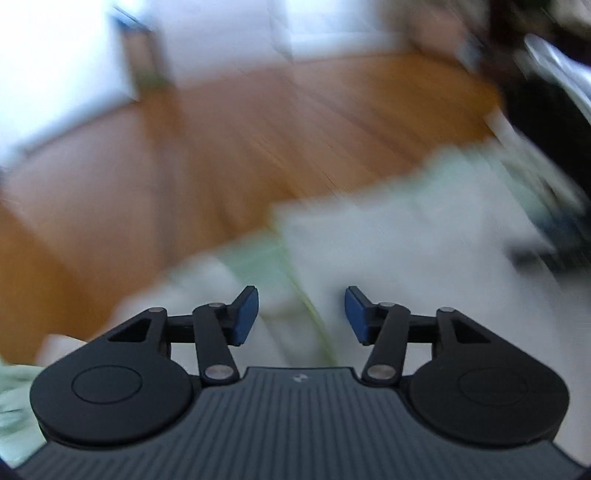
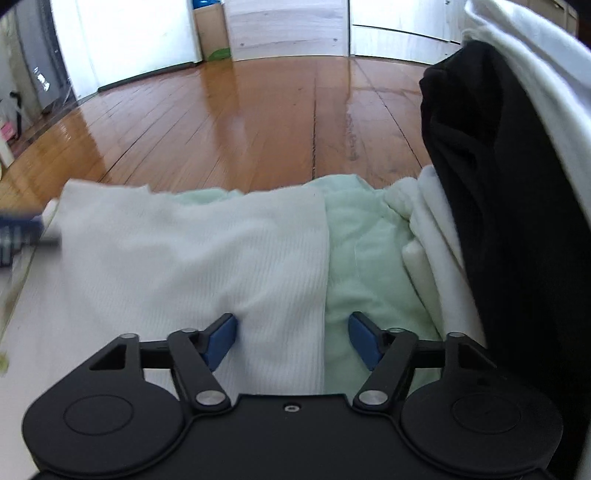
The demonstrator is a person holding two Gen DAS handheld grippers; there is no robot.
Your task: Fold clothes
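A white ribbed garment lies flat on a pale green sheet. My right gripper is open low over the garment's right edge, one blue pad on the white cloth and the other over the green sheet. In the left wrist view everything is motion-blurred: the white garment spreads ahead and to the right, and my left gripper is open above its near left part with nothing between the fingers. A blurred dark shape at the left edge of the right wrist view may be the other gripper.
A black garment and white cloth are heaped at the right. Wooden floor stretches beyond the sheet to white cabinets and a cardboard box.
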